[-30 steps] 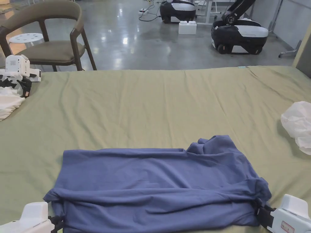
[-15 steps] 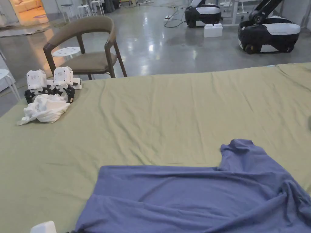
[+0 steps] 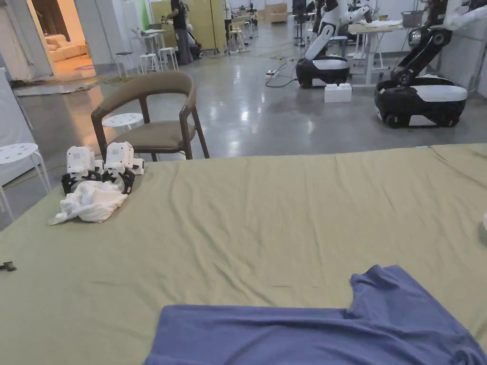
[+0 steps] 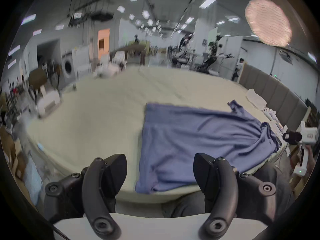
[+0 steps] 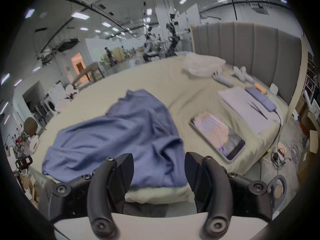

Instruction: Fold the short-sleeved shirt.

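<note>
Lying flat on the green bedsheet, the blue short-sleeved shirt sits down at six o'clock in the head view, one sleeve poking up at about five. The left gripper hangs off the near edge of the bed, jaws spread wide with nothing between them, shirt hem just ahead at twelve. The right gripper is likewise wide open and empty-handed, bunched fabric just beyond. A tablet lies at two o'clock of the right gripper.
</note>
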